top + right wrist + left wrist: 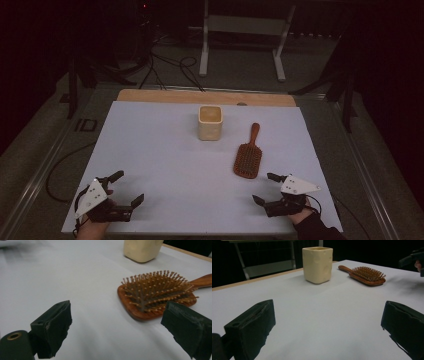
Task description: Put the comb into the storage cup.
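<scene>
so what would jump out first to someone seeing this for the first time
A cream square cup stands upright near the middle of the white table. A wooden hairbrush lies bristles up just to its right, handle pointing away. At the near edge, the left gripper and right gripper rest with jaws wide apart, holding nothing.

No legible text or labels.

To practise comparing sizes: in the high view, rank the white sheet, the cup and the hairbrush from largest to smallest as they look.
1. White sheet, by far the largest.
2. Hairbrush, longer than the cup with its handle.
3. Cup, smallest, though it is farther from the camera.
</scene>
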A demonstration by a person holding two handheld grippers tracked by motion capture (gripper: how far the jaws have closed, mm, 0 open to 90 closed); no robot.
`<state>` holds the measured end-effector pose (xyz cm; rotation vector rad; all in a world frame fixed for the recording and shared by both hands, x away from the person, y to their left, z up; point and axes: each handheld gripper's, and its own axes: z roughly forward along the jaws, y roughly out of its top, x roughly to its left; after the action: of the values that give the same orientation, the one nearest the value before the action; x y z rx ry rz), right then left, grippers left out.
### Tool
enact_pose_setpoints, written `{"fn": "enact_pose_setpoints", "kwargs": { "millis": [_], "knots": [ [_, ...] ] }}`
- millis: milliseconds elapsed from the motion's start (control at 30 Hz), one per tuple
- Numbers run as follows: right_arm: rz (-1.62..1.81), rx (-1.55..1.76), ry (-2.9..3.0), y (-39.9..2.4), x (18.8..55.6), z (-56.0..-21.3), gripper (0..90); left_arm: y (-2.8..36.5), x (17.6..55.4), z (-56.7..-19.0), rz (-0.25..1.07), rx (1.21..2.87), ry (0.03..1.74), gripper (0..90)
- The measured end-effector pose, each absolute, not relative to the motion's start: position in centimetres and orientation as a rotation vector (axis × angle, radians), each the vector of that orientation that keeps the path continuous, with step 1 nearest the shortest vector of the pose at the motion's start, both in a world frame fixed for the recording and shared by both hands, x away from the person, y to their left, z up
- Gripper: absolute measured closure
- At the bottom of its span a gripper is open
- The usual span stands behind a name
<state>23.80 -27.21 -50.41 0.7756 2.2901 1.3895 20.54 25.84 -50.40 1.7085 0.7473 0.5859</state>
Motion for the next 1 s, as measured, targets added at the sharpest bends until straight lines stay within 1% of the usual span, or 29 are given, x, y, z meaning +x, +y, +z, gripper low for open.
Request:
{"fn": "enact_pose_setpoints", "kwargs": {
  "millis": [633, 1000],
  "knots": [
    [1.356, 0.744, 2.368, -26.2, 23.4, -49.8, 8.3, 25.8, 20.5, -50.4, 0.578, 1.715, 0.745, 0.0],
    [1.387, 0.740, 2.365, -25.9, 23.3, -47.8, 8.5, 25.8, 20.5, -50.5, 0.583, 1.716, 0.749, 0.0]
  ]
}}
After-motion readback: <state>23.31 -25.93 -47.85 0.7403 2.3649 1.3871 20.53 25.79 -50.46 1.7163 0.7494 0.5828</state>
